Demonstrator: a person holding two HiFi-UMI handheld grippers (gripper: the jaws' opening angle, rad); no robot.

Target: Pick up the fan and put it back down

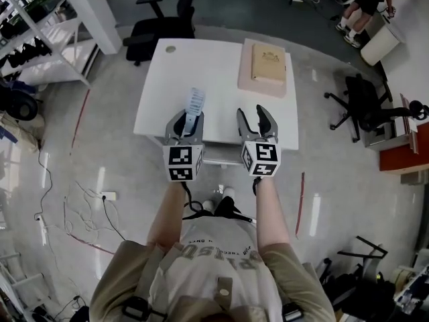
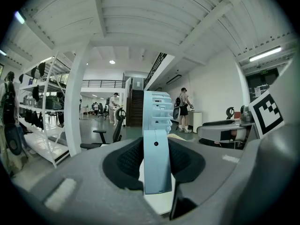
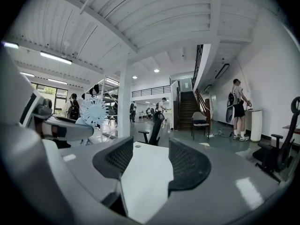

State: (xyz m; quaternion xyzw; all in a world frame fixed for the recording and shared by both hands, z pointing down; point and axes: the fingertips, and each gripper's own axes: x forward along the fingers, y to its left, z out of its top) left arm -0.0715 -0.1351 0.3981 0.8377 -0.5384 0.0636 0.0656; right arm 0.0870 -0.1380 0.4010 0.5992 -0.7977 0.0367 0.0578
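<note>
Ahead, fan (image 1: pixel 195 101) in left gripper (image 1: pixel 187 119), table (image 1: pixel 201 66), possibly a book (image 1: pixel 269 63), chair (image 1: pixel 159 27)

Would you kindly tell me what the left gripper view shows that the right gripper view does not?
Only the left gripper view: the fan edge-on and close up, its handle clamped in the left gripper. Only the right gripper view: the right gripper open, with nothing between its jaws, and the fan's round grille face-on at the left. Both: the white table below, a black office chair and the staircase.
</note>
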